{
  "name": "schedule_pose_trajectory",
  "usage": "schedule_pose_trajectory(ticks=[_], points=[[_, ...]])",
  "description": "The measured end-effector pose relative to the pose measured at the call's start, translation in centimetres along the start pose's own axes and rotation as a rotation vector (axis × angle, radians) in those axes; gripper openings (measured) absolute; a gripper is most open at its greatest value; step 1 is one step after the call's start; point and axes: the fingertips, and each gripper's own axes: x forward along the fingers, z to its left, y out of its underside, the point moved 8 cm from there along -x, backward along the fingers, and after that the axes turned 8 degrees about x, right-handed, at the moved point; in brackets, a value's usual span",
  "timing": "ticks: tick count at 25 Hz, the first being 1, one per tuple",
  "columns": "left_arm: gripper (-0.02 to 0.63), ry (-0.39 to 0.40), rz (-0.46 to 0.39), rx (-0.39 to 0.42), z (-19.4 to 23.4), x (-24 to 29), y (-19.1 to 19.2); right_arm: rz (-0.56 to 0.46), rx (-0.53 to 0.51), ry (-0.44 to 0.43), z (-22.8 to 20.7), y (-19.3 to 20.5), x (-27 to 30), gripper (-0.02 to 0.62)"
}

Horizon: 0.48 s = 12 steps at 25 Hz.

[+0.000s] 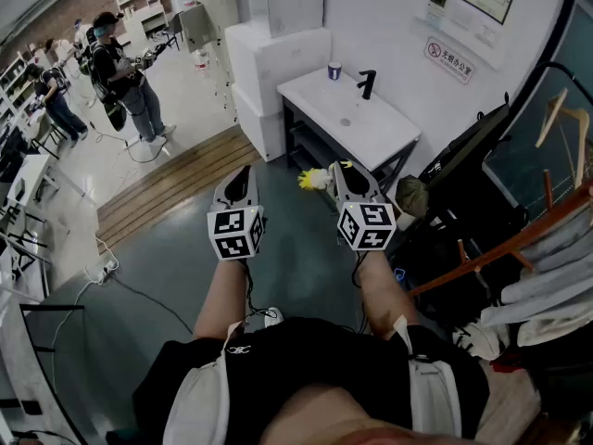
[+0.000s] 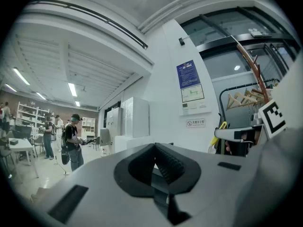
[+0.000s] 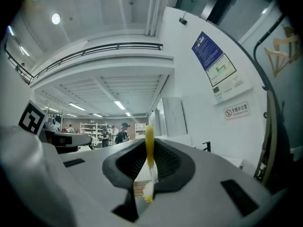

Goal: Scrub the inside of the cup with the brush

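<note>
While the left hand-held gripper was shut on nothing, the right hand-held gripper clamped the light, thin-handled yellow brush, and the cup, probably stiff and slippery, stood at the counter's far corner.

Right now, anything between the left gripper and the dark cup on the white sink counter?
Nothing visible: only grey floor separates the left gripper from the white sink counter, where the dark cup stands by the black tap.
</note>
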Motion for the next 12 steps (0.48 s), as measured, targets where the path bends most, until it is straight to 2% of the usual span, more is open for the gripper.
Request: schedule_pose_trajectory(ticks=[7,12], points=[[0.015,0.035,0.000,-0.004,-0.7,0.4,-0.7,0.011,-0.023,0.006,0.3,-0.7,-0.2,0.052],[0.015,0.070,-0.002,0.001,-0.8,1.7,-0.9,0.003,-0.048,0.087,-0.5,-0.8,0.1,0.052]])
